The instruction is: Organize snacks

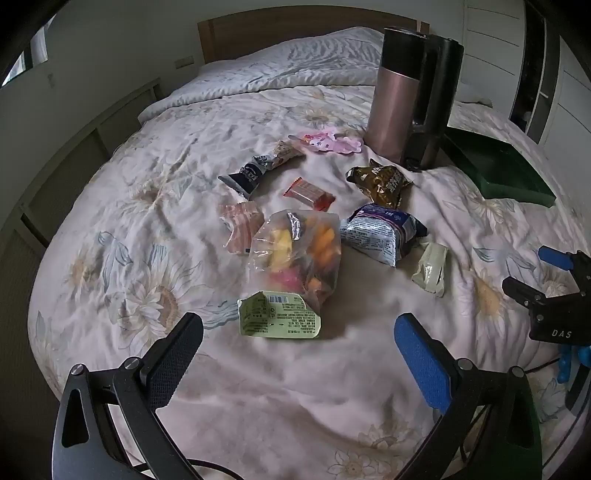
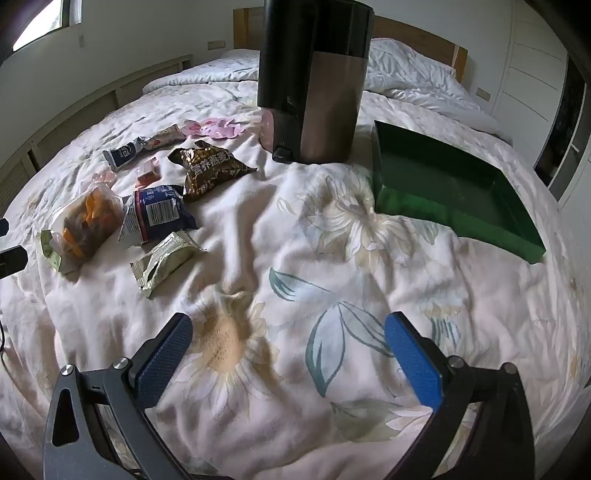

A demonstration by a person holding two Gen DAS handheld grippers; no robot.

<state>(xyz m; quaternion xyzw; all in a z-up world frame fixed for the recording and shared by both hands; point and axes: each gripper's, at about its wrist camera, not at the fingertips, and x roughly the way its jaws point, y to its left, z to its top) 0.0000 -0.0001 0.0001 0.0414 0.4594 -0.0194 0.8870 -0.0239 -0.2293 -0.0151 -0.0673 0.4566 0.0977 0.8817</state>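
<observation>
Snack pile on the bed, both grippers hovering empty

Left gripper (image 1: 299,354) spread wide, near a green printed snack packet (image 1: 279,314); right gripper (image 2: 288,354) released too, over bare floral quilt (image 2: 332,258); only the right view shows the whole dark green rectangular tray (image 2: 458,195), far right, beside the tall pink-and-black flask (image 2: 321,92).

Bed (image 2: 332,229) under rumpled floral quilt (image 1: 155,236), wooden headboard (image 1: 280,26) at far end. Snack packets scattered together on quilt: pale green packet (image 1: 279,314) nearest, touching clear bag of orange and yellow pieces (image 1: 295,254); blue-white packet (image 1: 384,232); brown-gold packet (image 1: 380,181); small red bar (image 1: 309,194); cream packet (image 1: 430,267). Pink-and-black flask (image 2: 317,85) stands upright behind them. Green tray (image 2: 509,218) lies well apart from snacks.
</observation>
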